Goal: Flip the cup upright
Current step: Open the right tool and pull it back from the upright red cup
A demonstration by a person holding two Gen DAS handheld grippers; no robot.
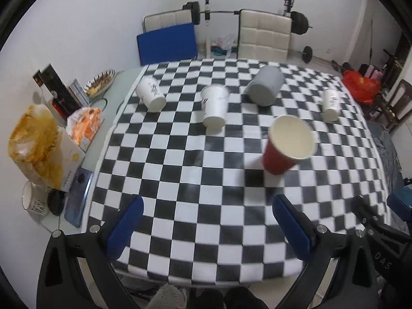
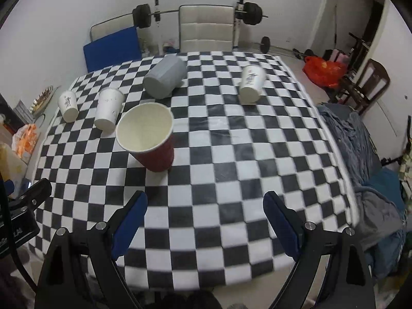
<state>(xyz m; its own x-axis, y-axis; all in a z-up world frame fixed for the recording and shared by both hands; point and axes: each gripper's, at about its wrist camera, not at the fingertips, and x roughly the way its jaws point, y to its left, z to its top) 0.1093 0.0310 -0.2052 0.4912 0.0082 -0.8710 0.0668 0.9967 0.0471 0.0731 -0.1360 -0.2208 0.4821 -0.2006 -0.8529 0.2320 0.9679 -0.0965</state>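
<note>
A red paper cup point(image 1: 288, 145) with a cream inside stands upright on the checkered tablecloth point(image 1: 195, 180), mouth up; it also shows in the right wrist view point(image 2: 149, 139). Three white paper cups point(image 1: 152, 94) point(image 1: 215, 106) point(image 1: 330, 104) stand upside down further back, as does a larger grey cup point(image 1: 265, 85). My left gripper point(image 1: 208, 229) is open and empty near the table's front edge, below and left of the red cup. My right gripper point(image 2: 206, 226) is open and empty, below and right of the red cup.
Snack bags point(image 1: 38, 141), a phone point(image 1: 78, 198), a mug point(image 1: 33, 200) and a bowl point(image 1: 100, 82) crowd the table's left side. Two chairs point(image 1: 262, 36) and a barbell rack stand behind the table. A grey-blue cloth pile point(image 2: 373, 180) lies at the right.
</note>
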